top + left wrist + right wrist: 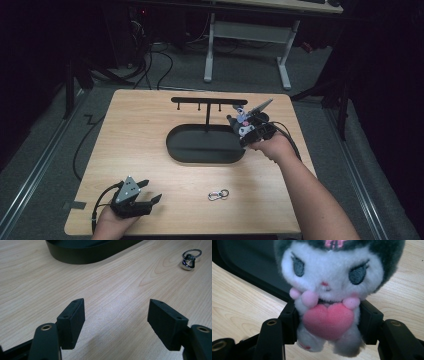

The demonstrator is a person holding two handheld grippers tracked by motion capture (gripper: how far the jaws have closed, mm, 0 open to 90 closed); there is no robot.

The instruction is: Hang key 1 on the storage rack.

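Plush toy (329, 305): sits between the jaws of my right tool (248, 131), its body and pink heart between the two pads, which flank its sides closely; I read it as held, face toward the camera.
Right tool: jaws at a middling width, set by the soft body between them; I hold it by the torso so the head stays free.
Where the toy is: at the right end of the black oval tray (176, 150), just over its rim and the bench (150, 115) beside it.
Stand: a black post with a hooked crossbar (208, 101) rises from the tray; I judge the toy is meant for it or the tray.
Left tool (141, 196): jaws wide, nothing between them, parked low at the near left corner, out of the way.
Carabiner clip (218, 194): lies loose on the bench, well apart from both tools; I take it as the likely next pick for the left.
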